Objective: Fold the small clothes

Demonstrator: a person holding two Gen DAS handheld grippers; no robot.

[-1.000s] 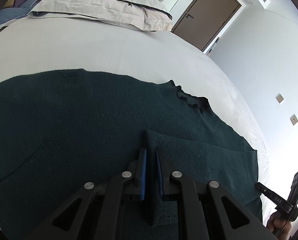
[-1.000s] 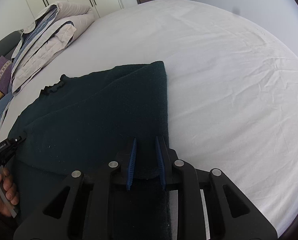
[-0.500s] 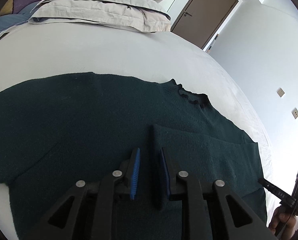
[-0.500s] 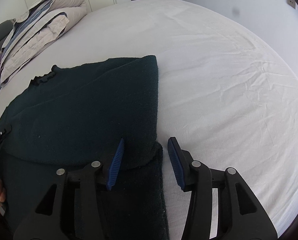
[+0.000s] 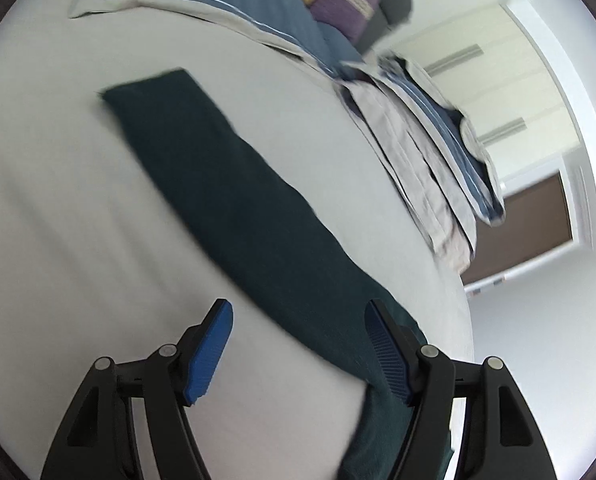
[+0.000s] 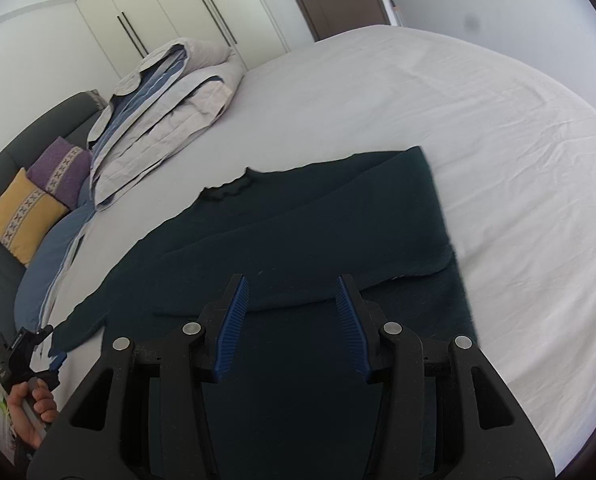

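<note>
Two hand-held grippers hang over a bed (image 6: 437, 92) covered with a white sheet, where a dark green sweater (image 6: 305, 236) lies flat in the middle. In the right wrist view its right sleeve is folded across the body, and the ruffled collar points toward a folded duvet (image 6: 166, 120) at the head end. The right hand-held gripper (image 6: 294, 316) is above the sweater's lower part, its blue pads partly apart with nothing between them; its jaws have just been opening. The left hand-held gripper (image 5: 298, 344) has also just been opening its jaws and stands wide; its right pad overlaps the dark cloth in the blurred left wrist view, but nothing is pinched. The sweater's left sleeve (image 5: 218, 184) stretches out straight toward the bed's side edge. A hand (image 6: 30, 412) grips the left tool's handle at the lower left of the right wrist view. Pillows (image 6: 46, 196) lean on a dark headboard.
</note>
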